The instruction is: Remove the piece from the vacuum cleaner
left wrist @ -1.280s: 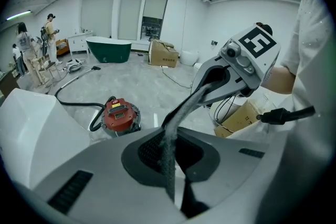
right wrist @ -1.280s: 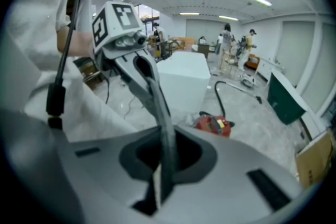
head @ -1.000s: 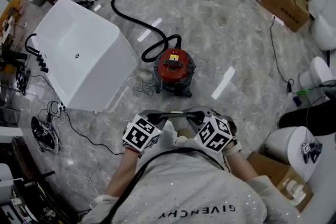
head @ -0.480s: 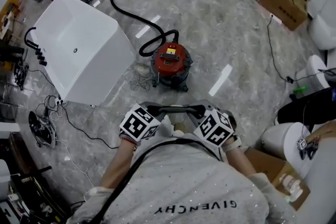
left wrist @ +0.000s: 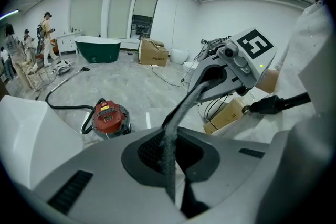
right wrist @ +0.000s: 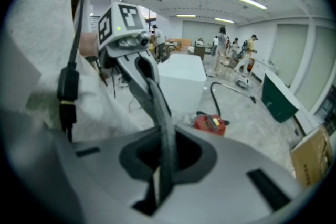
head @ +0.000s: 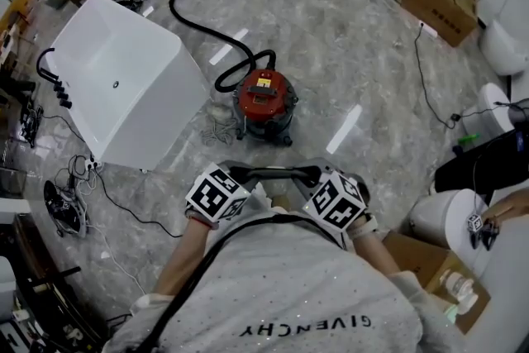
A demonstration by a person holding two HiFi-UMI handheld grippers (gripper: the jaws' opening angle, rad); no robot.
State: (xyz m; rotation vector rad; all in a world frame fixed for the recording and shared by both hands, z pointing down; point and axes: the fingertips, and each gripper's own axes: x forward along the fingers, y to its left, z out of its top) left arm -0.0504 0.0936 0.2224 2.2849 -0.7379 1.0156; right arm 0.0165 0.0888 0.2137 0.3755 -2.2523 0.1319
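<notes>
Shirt print: "GIVENCHY" in pale capitals across the back of the person's grey shirt [head: 314,285], seen upside down in the head view.
Left cube [head: 216,194]: black-and-white square markers on its faces; a code pattern, not readable as writing.
Right cube [head: 336,202]: the same kind of square markers. One shows large in the left gripper view, again only a pattern.
Vacuum cleaner label: a yellow label [head: 264,81] on the red top of the vacuum cleaner [head: 263,105]; its print is too small to read.
</notes>
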